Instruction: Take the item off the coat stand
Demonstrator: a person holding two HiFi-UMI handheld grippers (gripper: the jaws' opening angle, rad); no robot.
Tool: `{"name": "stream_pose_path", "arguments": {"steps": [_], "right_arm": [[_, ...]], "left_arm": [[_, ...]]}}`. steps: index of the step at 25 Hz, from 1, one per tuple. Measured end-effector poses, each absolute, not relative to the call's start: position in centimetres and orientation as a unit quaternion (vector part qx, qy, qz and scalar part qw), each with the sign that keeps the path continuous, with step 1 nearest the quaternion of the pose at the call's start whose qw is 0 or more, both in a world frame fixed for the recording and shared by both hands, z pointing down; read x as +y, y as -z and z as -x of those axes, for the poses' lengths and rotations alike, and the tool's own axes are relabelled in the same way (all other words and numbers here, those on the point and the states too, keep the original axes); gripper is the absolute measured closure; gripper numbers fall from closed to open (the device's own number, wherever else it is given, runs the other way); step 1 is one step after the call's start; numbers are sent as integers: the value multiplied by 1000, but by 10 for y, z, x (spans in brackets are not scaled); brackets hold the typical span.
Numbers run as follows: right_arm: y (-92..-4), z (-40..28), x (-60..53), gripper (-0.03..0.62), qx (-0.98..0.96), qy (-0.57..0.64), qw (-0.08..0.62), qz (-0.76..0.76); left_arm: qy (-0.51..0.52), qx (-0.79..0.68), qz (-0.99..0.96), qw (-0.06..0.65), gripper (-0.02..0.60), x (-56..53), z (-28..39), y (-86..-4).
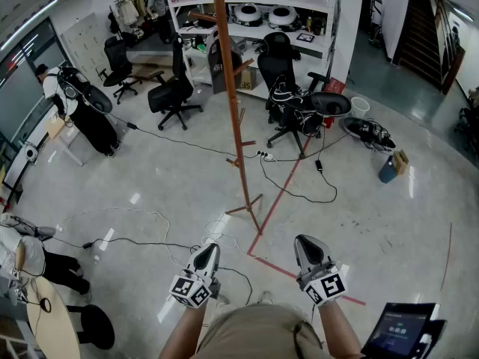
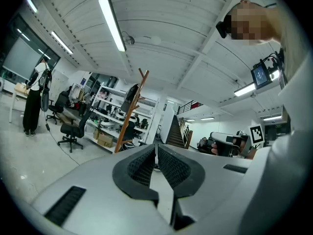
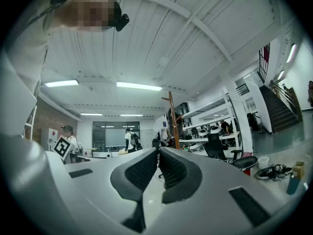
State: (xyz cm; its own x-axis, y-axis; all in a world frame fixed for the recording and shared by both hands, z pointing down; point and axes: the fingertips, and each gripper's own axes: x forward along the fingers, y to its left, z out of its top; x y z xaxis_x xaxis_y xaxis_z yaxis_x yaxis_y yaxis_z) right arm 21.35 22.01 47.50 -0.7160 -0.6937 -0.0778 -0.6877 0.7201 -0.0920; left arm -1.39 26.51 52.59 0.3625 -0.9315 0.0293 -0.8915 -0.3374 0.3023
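Head view shows a pale grey polished floor and on it a tall brown wooden coat stand, at twelve o'clock from both grippers and well apart from them. Its long axis is upright, with the base toward six o'clock and the top toward twelve. A dark grey bag hangs near the top, on the pole's nine o'clock side, its long axis pointing down along the pole. The left gripper, at seven o'clock, has its jaws pressed together on nothing. The right gripper, at five o'clock, also has its jaws pressed together and is empty.
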Motion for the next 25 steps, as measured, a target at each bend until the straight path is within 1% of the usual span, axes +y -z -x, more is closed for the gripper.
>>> {"name": "stream_pose_path", "arguments": {"steps": [4, 12, 16, 20, 25], "right_arm": [[-474, -226, 251, 566, 931, 34, 48, 361], [-473, -231, 249, 565, 936, 46, 47, 345], [-467, -241, 251, 563, 936, 79, 73, 334], [-460, -249, 249, 563, 937, 77, 80, 332], [-456, -257, 244, 554, 937, 120, 94, 315]], "left_arm": [[80, -558, -814, 140, 560, 294, -1, -536], [79, -559, -814, 138, 560, 296, -16, -536], [82, -562, -811, 143, 560, 295, -19, -532], [82, -571, -806, 133, 560, 294, -15, -521], [78, -588, -795, 128, 560, 291, -5, -505]]}}
